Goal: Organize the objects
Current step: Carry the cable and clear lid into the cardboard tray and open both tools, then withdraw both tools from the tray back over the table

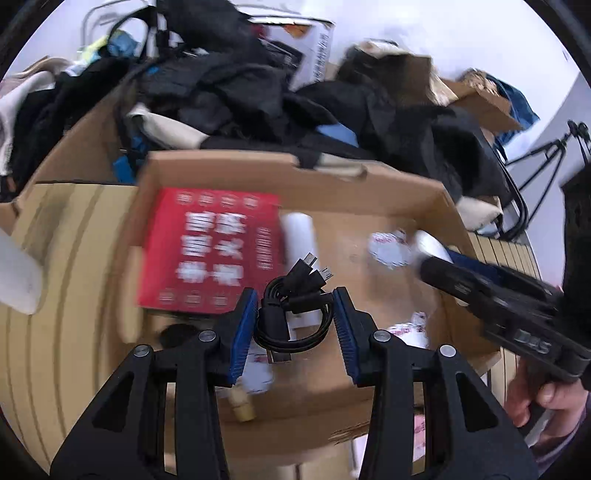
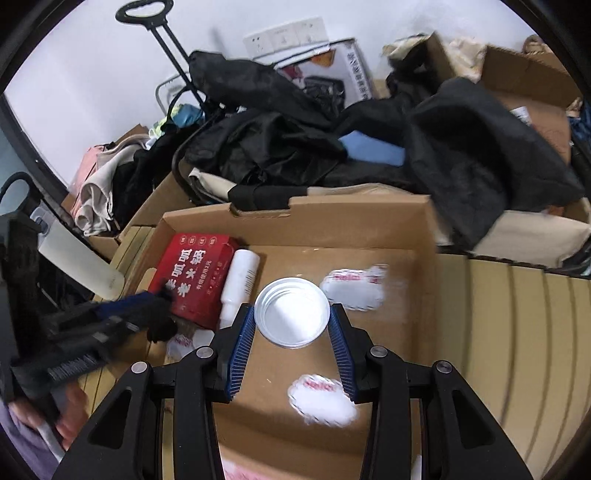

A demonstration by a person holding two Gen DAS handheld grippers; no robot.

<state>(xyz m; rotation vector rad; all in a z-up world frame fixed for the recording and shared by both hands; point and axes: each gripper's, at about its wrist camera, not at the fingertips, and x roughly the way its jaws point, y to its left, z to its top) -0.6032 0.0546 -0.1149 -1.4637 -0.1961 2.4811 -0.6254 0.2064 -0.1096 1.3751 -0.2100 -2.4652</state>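
Note:
My left gripper (image 1: 294, 306) is shut on a coiled black USB cable (image 1: 295, 314) and holds it over the open cardboard box (image 1: 369, 192). My right gripper (image 2: 291, 317) is shut on a round silver tin (image 2: 291, 312), held over the same box (image 2: 424, 229). In the box lie a red carton with white characters (image 1: 210, 251) (image 2: 197, 277), a white bottle (image 1: 299, 236) (image 2: 240, 282) beside it, and white scalloped labels (image 2: 352, 288). The right gripper also shows in the left wrist view (image 1: 436, 266), and the left gripper with the cable in the right wrist view (image 2: 159, 314).
A heap of black clothes and bags (image 2: 369, 147) lies behind the box, with more cardboard boxes (image 2: 528, 74) and a trolley handle (image 2: 147, 11). The box rests on a slatted wooden surface (image 2: 517, 332). A white flat object (image 2: 77, 262) lies at the left.

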